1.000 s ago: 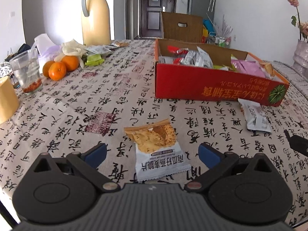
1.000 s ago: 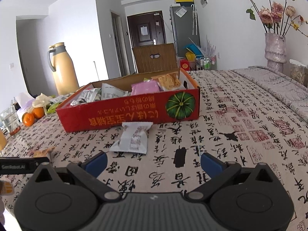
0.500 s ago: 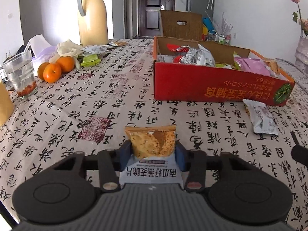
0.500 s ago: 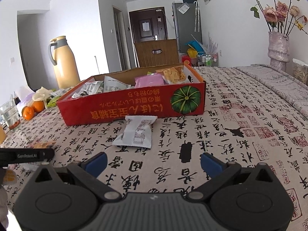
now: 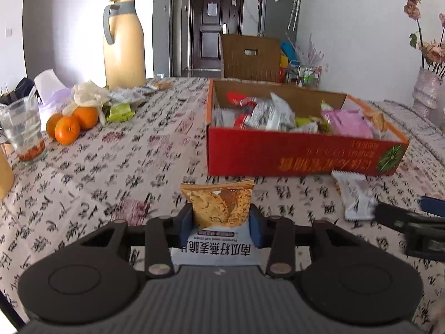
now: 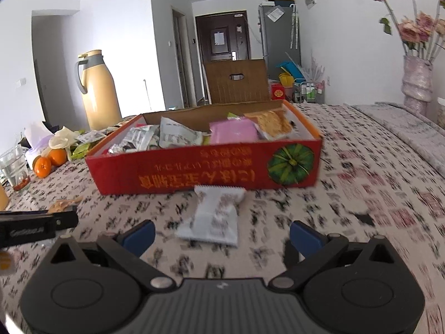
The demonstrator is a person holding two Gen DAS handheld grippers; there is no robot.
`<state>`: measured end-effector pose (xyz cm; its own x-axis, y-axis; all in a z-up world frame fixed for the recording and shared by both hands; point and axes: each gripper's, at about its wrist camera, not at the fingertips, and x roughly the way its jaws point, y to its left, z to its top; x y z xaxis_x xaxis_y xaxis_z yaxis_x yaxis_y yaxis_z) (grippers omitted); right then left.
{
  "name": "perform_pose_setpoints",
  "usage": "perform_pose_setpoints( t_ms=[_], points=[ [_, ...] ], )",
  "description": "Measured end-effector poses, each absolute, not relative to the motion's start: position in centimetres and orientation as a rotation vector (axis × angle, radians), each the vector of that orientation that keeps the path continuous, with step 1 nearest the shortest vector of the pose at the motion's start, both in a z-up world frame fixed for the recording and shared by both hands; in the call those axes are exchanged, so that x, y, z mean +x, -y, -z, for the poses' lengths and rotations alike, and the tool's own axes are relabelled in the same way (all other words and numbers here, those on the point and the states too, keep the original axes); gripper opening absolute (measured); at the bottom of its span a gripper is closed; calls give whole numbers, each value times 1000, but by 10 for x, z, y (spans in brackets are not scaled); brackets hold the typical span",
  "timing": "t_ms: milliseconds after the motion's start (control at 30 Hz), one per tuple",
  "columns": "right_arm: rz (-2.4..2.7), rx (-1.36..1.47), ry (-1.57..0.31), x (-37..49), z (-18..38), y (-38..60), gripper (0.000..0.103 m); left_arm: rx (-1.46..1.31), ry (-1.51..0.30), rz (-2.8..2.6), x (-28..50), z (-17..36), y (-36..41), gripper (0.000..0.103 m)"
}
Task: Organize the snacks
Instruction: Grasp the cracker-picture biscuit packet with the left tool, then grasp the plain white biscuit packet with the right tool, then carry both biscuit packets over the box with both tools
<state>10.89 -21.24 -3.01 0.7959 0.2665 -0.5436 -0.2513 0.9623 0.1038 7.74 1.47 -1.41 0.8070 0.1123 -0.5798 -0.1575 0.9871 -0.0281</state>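
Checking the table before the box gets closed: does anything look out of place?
One white snack packet lies loose on the tablecloth before the red box, not inside it. More wrappers lie scattered near the oranges.

Three oranges (image 5: pixel 73 122), one red box (image 5: pixel 292 156), one thermos (image 5: pixel 123 44)

Left gripper (image 5: pixel 221 224) closing, blue fingers (image 5: pixel 185 226) pressing orange snack packet (image 5: pixel 221 206); red box (image 5: pixel 292 153) beyond on tablecloth (image 5: pixel 125 172)

The left gripper (image 5: pixel 221 224), wide open a second ago, is closing, its pads now pressing both sides of the orange crisp packet (image 5: pixel 219 208). The right gripper (image 6: pixel 221 233) has advanced toward the white snack packet (image 6: pixel 214 217), which now lies nearer its open jaws.
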Motion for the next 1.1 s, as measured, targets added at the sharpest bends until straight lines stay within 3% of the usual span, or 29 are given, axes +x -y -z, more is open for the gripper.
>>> perform_pose_setpoints(
  t_ms=[333,667,800,1100],
  points=[
    [-248,-30,-718,163,48,184,83,-68,-588,-145,83,1,-14,41],
    [-229,-58,-710,163,52,180,73,-73,-595,-133,84,3,-14,41],
    [-252,-58,-702,159,49,181,40,-72,-592,-129,84,2,-13,41],
    [-300,-56,-639,141,36,192,39,-69,-567,-120,84,-7,-10,41]
  ],
)
